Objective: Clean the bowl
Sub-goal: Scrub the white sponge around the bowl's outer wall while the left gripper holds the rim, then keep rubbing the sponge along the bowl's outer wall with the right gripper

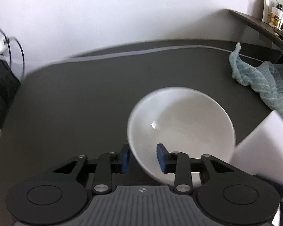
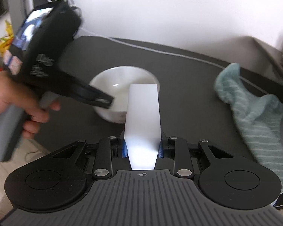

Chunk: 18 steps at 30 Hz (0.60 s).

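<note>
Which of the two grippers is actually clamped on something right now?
The right gripper: its jaws pinch a white sponge block. The left gripper's jaws only straddle the white ceramic bowl's rim, with gaps on both sides.

- White lettering on the black body of the left gripper (image 2: 103, 101): too blurred to read
- Labels on the shelf jars (image 1: 277, 17): too small to read

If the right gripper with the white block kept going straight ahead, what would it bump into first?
Most likely the white bowl. The right gripper is shut on the white block, whose far end already overlaps the bowl's rim in the right wrist view, though how far apart they are is hard to judge.
</note>
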Each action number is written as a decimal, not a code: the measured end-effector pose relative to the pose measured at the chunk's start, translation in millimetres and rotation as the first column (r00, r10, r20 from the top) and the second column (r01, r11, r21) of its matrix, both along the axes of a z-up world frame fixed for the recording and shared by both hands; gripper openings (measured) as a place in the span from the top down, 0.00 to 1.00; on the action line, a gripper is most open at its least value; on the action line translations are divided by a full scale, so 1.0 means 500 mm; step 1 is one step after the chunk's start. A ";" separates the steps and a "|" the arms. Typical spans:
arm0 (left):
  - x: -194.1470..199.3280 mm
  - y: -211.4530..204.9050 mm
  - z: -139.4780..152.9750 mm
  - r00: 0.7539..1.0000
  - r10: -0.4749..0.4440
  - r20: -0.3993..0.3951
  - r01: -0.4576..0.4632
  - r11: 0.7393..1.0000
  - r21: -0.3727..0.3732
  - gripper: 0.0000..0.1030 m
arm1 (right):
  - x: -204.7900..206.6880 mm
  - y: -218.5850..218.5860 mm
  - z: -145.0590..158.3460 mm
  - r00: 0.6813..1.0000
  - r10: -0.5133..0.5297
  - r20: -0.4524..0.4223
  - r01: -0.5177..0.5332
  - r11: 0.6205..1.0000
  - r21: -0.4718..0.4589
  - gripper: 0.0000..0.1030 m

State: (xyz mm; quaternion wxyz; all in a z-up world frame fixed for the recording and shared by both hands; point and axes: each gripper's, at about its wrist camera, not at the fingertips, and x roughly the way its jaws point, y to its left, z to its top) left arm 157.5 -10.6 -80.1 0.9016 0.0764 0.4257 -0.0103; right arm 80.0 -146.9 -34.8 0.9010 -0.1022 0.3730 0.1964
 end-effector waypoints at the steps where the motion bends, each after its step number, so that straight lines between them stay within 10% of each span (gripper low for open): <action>1: 0.011 0.003 0.001 1.000 -0.005 0.004 0.005 1.000 0.012 0.63 | 0.007 -0.005 0.004 1.000 -0.014 0.005 0.014 1.000 0.007 0.71; 18: -0.007 -0.004 -0.011 0.998 -0.054 -0.042 0.052 0.997 -0.057 0.78 | 0.092 0.012 -0.018 0.997 -0.055 0.051 0.058 0.997 -0.053 0.70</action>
